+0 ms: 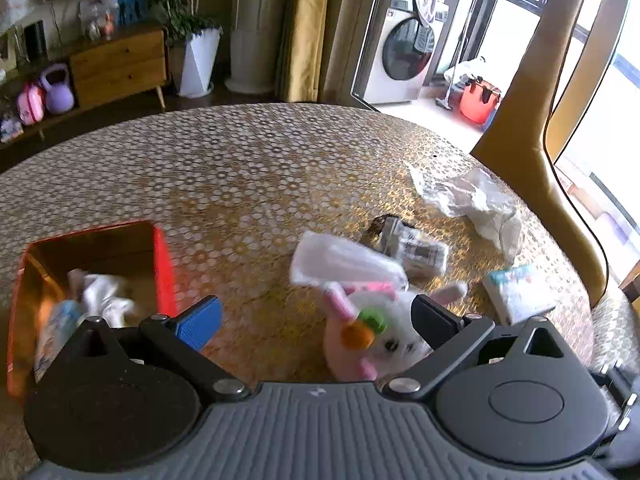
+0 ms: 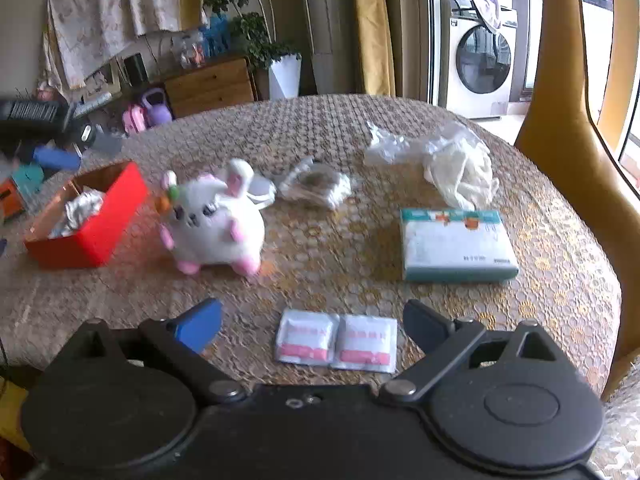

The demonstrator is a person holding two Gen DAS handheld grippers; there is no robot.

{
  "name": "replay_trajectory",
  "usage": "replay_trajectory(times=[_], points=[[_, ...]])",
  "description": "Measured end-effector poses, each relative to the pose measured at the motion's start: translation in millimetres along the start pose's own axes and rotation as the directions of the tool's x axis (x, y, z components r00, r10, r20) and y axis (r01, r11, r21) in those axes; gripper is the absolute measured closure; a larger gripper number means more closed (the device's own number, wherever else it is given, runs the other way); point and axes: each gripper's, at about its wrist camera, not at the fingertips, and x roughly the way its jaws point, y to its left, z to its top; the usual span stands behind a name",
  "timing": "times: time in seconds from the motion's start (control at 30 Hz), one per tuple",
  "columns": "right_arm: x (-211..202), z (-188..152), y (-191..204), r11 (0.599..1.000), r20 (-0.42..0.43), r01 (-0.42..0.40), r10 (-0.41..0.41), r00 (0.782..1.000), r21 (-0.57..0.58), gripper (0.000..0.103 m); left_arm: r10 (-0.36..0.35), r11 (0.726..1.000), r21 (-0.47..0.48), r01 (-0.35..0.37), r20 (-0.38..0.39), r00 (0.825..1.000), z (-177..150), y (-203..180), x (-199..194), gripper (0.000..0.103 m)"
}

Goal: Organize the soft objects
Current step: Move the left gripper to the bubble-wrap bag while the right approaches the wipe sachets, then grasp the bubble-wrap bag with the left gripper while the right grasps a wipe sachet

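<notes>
A white and pink plush bunny [image 1: 380, 336] with a carrot sits on the table just ahead of my left gripper [image 1: 316, 320], between its open jaws and nearer the right one. It also shows in the right wrist view [image 2: 218, 224]. A red box [image 1: 164, 264] with white cloth inside is at the left; in the right wrist view the box [image 2: 108, 224] stands left of the bunny. My right gripper [image 2: 312, 320] is open above two small white and pink sachets [image 2: 336, 340]. The left gripper also shows in the right wrist view at the far left [image 2: 56, 158].
A tissue pack [image 2: 456, 244], crumpled clear plastic bags [image 2: 440, 160] and a small wrapped bundle [image 2: 316, 184] lie on the round patterned table [image 2: 360, 120]. A yellow chair back [image 2: 568, 120] stands at the right edge. In the left wrist view a white packet [image 1: 340, 260] lies behind the bunny.
</notes>
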Motion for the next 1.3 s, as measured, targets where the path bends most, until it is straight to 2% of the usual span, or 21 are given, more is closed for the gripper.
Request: replay_trajectory(times=[0.17,0.27,0.43,0.53,0.63,0.73,0.87,0.93,1.17,1.3], points=[[12.9,-9.4,-8.8,1.0,-0.03,0.009,-0.009,1.0,0.011,0.006,-0.03,0.999,-0.029,0.028,-0.066,0.997,28.0,-10.2,36.0,0.002],[18.2,-11.7,-14.8,0.999,-0.046,-0.007,0.009,0.999,0.038,0.006,-0.066,0.994,-0.089,0.055,-0.116,0.991,43.0,-8.4,58.9,0.002],[27.4,-14.2,-17.6,1.0,-0.058,0.009,-0.007,0.998,0.019,0.006,-0.018,0.993,-0.121,-0.002,-0.166,0.986,59.4,-10.3,94.0,0.002],[35.3,-14.8,-20.9,1.0,-0.075,0.005,-0.003,0.997,0.029,0.006,0.014,0.992,-0.117,-0.036,-0.186,0.982,61.9,-12.7,112.7,0.002],[42.7,-15.8,-22.6,1.0,-0.089,0.003,0.0,0.996,0.03,0.006,0.01,0.99,-0.135,-0.039,-0.209,0.978,62.9,-11.3,130.5,0.002],[49.1,-16.2,-21.3,1.0,-0.096,0.017,-0.016,0.995,0.006,0.006,0.035,0.986,-0.148,-0.074,-0.252,0.967,61.0,-7.9,149.8,0.002],[55.5,-16.3,-17.8,1.0,-0.109,0.006,-0.007,0.994,-0.008,0.006,0.028,0.977,-0.193,-0.091,-0.305,0.952,56.2,0.4,172.0,0.002],[58.8,-16.6,-14.7,1.0,-0.114,0.009,-0.012,0.993,-0.024,0.006,0.01,0.974,-0.213,-0.081,-0.314,0.949,55.7,2.4,178.5,0.002],[68.1,-16.8,-7.9,0.999,-0.134,0.021,-0.028,0.991,-0.049,0.006,-0.008,0.975,-0.21,-0.077,-0.378,0.926,55.3,1.5,201.7,0.003],[72.1,-19.8,-2.0,0.995,-0.136,0.038,-0.051,0.989,-0.094,0.006,-0.004,0.976,-0.2,-0.082,-0.397,0.918,52.7,2.4,209.2,0.013]])
